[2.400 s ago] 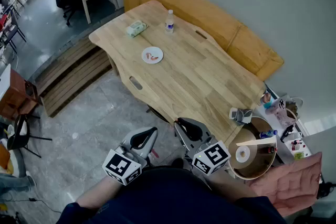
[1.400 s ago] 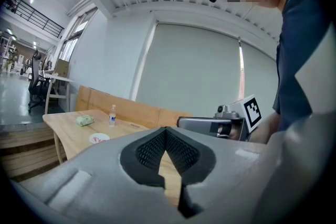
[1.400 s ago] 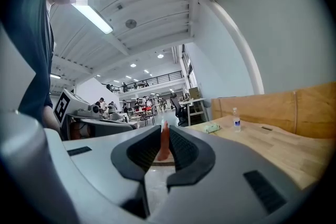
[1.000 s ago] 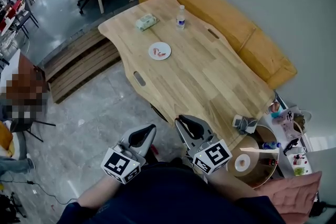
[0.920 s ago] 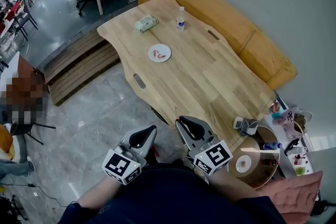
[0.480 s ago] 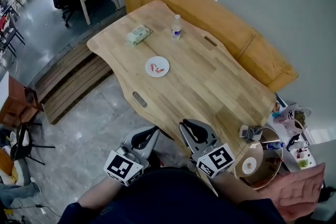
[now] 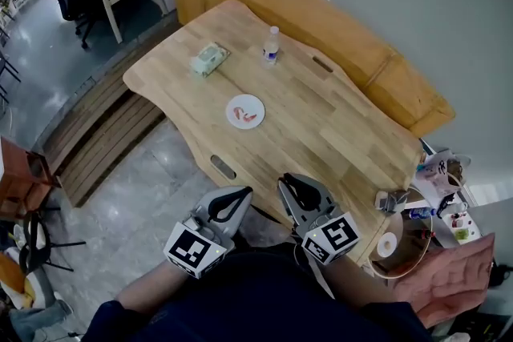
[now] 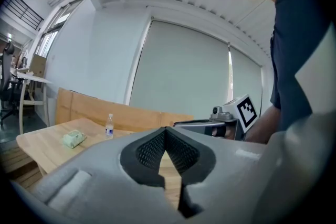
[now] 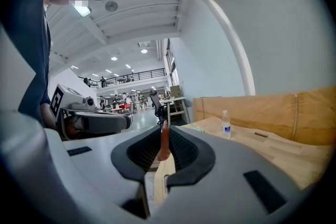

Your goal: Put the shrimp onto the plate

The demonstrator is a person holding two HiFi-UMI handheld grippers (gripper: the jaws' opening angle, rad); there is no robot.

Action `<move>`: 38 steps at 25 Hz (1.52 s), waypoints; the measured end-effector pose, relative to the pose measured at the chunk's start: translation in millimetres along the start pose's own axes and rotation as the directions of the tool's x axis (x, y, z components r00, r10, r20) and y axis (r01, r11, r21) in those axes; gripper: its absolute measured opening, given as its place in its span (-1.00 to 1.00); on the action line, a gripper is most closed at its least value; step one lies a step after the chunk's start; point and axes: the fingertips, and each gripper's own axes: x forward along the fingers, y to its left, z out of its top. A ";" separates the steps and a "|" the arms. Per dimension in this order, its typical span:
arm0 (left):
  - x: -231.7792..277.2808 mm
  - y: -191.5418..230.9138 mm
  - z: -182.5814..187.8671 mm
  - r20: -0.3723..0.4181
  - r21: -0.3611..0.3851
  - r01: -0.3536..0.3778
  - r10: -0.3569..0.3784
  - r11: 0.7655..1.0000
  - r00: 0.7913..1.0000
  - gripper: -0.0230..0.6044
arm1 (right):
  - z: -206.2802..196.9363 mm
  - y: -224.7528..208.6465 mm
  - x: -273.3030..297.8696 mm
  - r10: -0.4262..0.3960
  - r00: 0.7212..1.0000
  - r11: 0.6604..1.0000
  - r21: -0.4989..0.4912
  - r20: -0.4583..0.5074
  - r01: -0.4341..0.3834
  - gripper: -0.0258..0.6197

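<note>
A white plate [image 7: 233,103] lies on the wooden table [image 7: 321,124], far from me, and it holds red shrimp [image 7: 243,116]. Both grippers hover low in the head view, just short of the table's near edge. The left gripper [image 7: 243,191] is shut with nothing in it; in its own view the tips [image 8: 167,129] meet. The right gripper [image 7: 285,179] is shut on a thin orange-red shrimp [image 9: 165,145], which hangs between its pads [image 9: 181,149] in the right gripper view.
A water bottle [image 7: 272,44] and a green tissue pack [image 7: 208,58] stand at the table's far side. A wooden bench [image 7: 337,24] runs behind it. A cluttered round side table [image 7: 401,248] is at the right. Grey floor lies to the left.
The table has drawn nearer and shifted in the head view. Both grippers have come up to its near edge, and their jaws have stayed as they were.
</note>
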 end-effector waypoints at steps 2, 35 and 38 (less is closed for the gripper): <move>-2.6 10.5 0.9 -0.004 -0.007 0.007 -0.007 1.000 1.000 -0.92 | 2.5 0.2 10.9 -0.018 1.000 1.000 0.008 -0.001 0.018 -0.74; 42.9 80.3 10.4 -0.024 -0.058 -0.135 0.134 0.989 0.991 -0.91 | -36.7 -84.9 140.1 0.111 0.985 0.994 0.023 -0.133 -0.109 -0.74; 43.1 84.8 8.5 -0.028 -0.063 -0.145 0.144 0.987 0.989 -0.92 | -43.3 -94.4 151.1 0.106 0.984 0.994 0.034 -0.142 -0.102 -0.74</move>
